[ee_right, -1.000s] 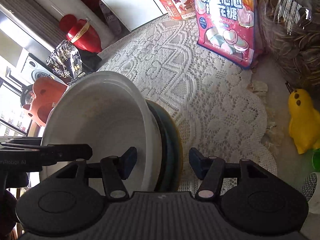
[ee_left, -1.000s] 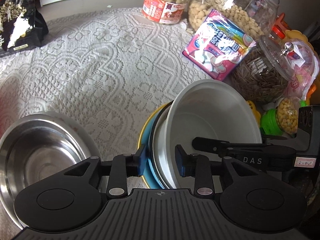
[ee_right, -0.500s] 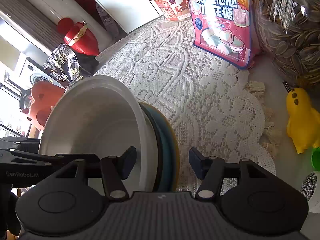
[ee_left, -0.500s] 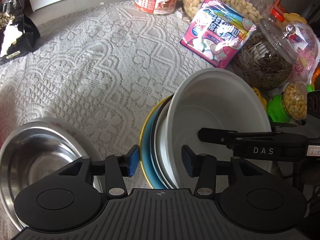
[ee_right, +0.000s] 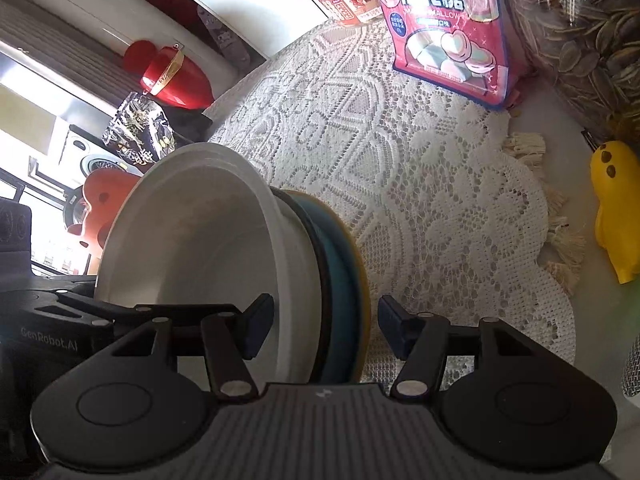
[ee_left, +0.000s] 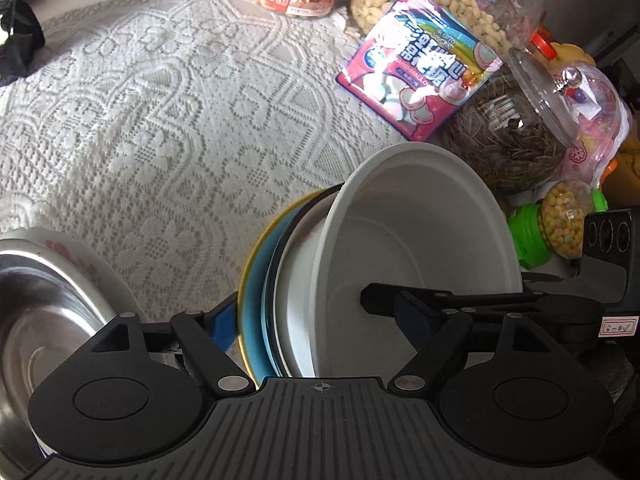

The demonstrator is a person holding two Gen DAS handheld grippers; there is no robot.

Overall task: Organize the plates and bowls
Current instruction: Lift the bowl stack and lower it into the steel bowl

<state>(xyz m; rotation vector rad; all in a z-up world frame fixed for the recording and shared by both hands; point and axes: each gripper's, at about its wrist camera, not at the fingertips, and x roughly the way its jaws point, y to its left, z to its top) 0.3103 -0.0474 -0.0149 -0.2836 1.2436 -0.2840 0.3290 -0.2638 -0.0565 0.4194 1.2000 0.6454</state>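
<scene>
Two grippers flank one stack of dishes standing on edge over the lace tablecloth [ee_left: 168,128]: a white bowl [ee_left: 420,240] nested against a white plate [ee_left: 296,296], a blue plate [ee_left: 254,304] and a yellow rim behind it. From the left wrist view, the left gripper [ee_left: 316,326] is spread wide, its jaws astride the stack without touching it, the bowl's mouth facing 3 o'clock. From the right wrist view, the right gripper [ee_right: 324,322] is likewise released, jaws parted around the same stack, the bowl [ee_right: 192,256] opening toward 9 o'clock. Both tools point roughly level across the table.

At 9 o'clock of the left gripper sits a steel bowl [ee_left: 40,312]. A pink marshmallow bag [ee_right: 444,24] reads "MALLOW"; the left tool's body carries "GenRobot.AI".
</scene>
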